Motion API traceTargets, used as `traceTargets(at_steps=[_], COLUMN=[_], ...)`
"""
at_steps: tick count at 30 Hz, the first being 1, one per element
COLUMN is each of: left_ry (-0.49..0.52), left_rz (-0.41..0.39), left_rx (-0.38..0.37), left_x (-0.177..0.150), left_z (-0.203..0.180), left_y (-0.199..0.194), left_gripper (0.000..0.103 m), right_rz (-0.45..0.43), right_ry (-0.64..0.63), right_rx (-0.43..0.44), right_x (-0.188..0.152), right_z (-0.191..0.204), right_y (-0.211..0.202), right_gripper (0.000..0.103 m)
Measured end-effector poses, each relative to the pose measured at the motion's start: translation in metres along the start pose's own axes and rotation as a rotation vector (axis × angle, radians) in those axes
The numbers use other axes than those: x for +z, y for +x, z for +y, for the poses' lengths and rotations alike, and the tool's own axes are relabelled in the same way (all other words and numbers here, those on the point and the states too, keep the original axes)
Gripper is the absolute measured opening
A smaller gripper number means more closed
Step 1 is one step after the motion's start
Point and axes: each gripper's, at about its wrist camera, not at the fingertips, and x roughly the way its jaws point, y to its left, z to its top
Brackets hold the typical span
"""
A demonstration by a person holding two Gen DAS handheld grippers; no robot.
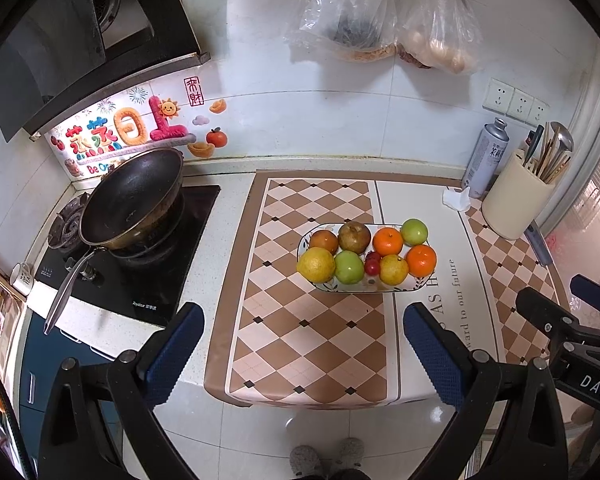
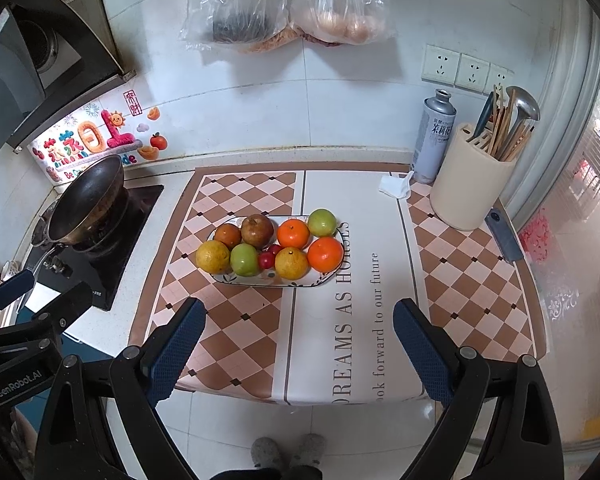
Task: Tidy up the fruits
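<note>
1. Fruit fills an oval plate (image 1: pixel 384 289) in the left wrist view, lying on the checked mat (image 1: pixel 300 340) at about 12 o'clock from the left gripper (image 1: pixel 302 320). That claw is spread wide, its blue pads holding nothing and hanging above the mat's near edge, well apart from the plate. On the plate: a yellow citrus (image 1: pixel 316 265), two green apples (image 1: pixel 349 267), two oranges (image 1: pixel 388 241), a brown pomegranate (image 1: pixel 354 237), small red fruits (image 1: pixel 372 263). A wok (image 1: pixel 134 196) sits on the stove at 10 o'clock; a cream utensil holder (image 1: pixel 514 208) and a spray can (image 1: pixel 486 158) stand at 2 o'clock. The other tool's black frame shows at 3 o'clock.

2. Seen from the right wrist, the plate (image 2: pixel 220 278) lies at about 11 o'clock from the right gripper (image 2: pixel 298 318). This claw is also wide open and empty, above the mat's printed lettering, clear of the plate. Two plastic bags (image 2: pixel 236 4) hang on the tiled wall at 12 o'clock. Grey slippers (image 2: pixel 288 452) show on the floor at 6 o'clock.
</note>
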Motion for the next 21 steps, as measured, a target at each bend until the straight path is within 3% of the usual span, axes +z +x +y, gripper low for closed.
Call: traceTargets(at_steps=[21], left_ry=[0.002], left_rz=[-0.005], left_rx=[-0.007], left_x=[-0.005], left_z=[0.0], left_y=[-0.003], left_gripper=[0.102], right_rz=[-0.01], right_ry=[0.011], right_rx=[-0.008], right_x=[-0.004], right_z=[-0.002], right_y=[-0.011], right_gripper=[0.097])
